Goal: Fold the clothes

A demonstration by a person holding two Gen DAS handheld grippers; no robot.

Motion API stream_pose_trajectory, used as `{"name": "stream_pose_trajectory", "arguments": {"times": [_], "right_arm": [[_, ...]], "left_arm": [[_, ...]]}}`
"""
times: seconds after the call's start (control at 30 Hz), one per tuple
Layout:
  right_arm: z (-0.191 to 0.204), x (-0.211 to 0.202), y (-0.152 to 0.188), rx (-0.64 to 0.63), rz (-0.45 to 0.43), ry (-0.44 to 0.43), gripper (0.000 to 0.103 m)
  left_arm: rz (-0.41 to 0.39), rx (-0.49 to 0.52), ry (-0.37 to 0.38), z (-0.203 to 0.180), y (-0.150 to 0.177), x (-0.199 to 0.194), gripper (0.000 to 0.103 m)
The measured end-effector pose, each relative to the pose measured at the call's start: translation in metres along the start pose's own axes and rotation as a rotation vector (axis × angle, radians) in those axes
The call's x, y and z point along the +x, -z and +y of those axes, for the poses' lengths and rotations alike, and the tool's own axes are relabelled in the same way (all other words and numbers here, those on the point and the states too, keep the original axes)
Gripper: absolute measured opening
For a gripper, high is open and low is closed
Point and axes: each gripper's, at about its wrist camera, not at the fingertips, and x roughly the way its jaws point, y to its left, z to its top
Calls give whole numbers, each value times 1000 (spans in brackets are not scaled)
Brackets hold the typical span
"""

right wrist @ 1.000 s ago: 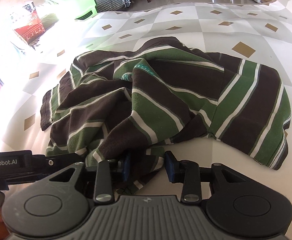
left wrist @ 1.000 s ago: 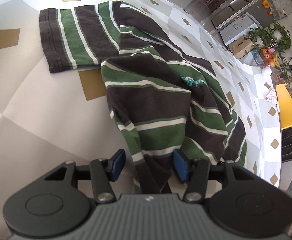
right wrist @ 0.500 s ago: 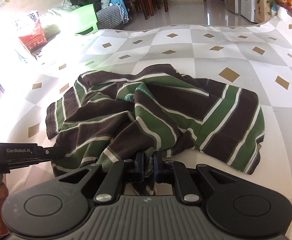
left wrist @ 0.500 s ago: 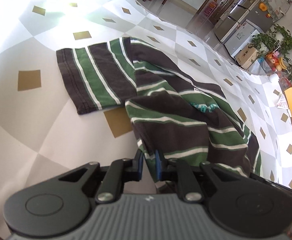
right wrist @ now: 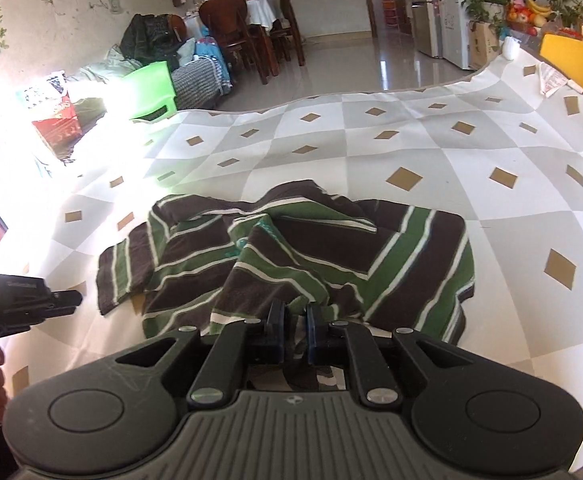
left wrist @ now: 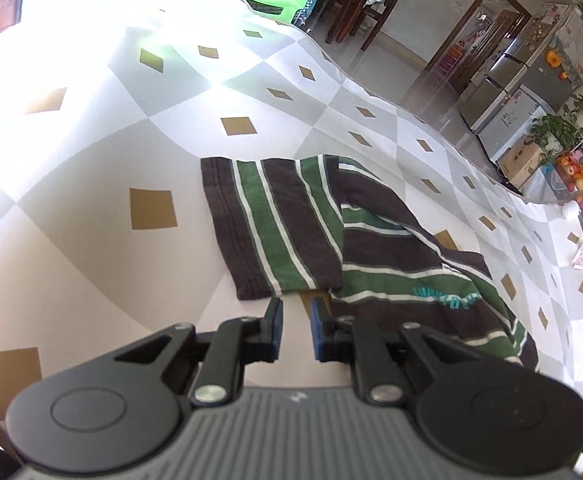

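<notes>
A brown, green and white striped shirt (right wrist: 299, 256) lies crumpled on the checked tablecloth (right wrist: 491, 152). My right gripper (right wrist: 295, 328) is shut on a fold of the shirt at its near edge and lifts it slightly. My left gripper (left wrist: 296, 326) is slightly open and empty. It sits just off the shirt (left wrist: 331, 240), near the sleeve's hem, with bare cloth between its fingers. The left gripper also shows at the left edge of the right wrist view (right wrist: 51, 300).
The tablecloth (left wrist: 91, 160) has grey and white squares with tan diamonds. A yellow object (right wrist: 575, 64) and a paper (right wrist: 551, 80) lie at the table's far right. Chairs, a green bin (right wrist: 151, 92) and fridges stand beyond the table's far edge.
My left gripper has let go of the shirt and drawn back off it to the left. My right gripper has stayed shut on the shirt and has risen and pulled back.
</notes>
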Motion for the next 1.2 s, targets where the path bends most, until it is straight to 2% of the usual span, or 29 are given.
{"name": "stream_pose_trajectory", "arguments": {"times": [0.03, 0.07, 0.17, 0.3, 0.43, 0.5, 0.57, 0.77, 1.07, 1.2], "right_arm": [[-3, 3, 0, 20, 12, 24, 23], [-7, 3, 0, 48, 17, 25, 27], [-18, 2, -2, 129, 16, 3, 35], [-27, 1, 1, 189, 20, 6, 38], [-34, 4, 4, 242, 46, -16, 39], [-37, 6, 5, 258, 59, -23, 42], [-39, 10, 5, 267, 76, -29, 44], [-37, 28, -6, 223, 134, -17, 46], [-29, 52, -38, 55, 186, -26, 49], [-33, 65, -56, 41, 195, -55, 50]], "left_arm": [[18, 4, 29, -1, 3, 1, 12], [35, 10, 57, -3, 5, 2, 16], [91, 93, 119, -21, 20, 8, 29], [140, 182, 200, -47, 43, 13, 51], [166, 300, 238, -74, 63, 15, 58], [170, 337, 247, -83, 68, 15, 70], [172, 363, 252, -90, 72, 16, 74], [190, 390, 219, -102, 68, 26, 78], [227, 419, 169, -114, 37, 41, 82], [260, 436, 140, -116, 24, 50, 85]]}}
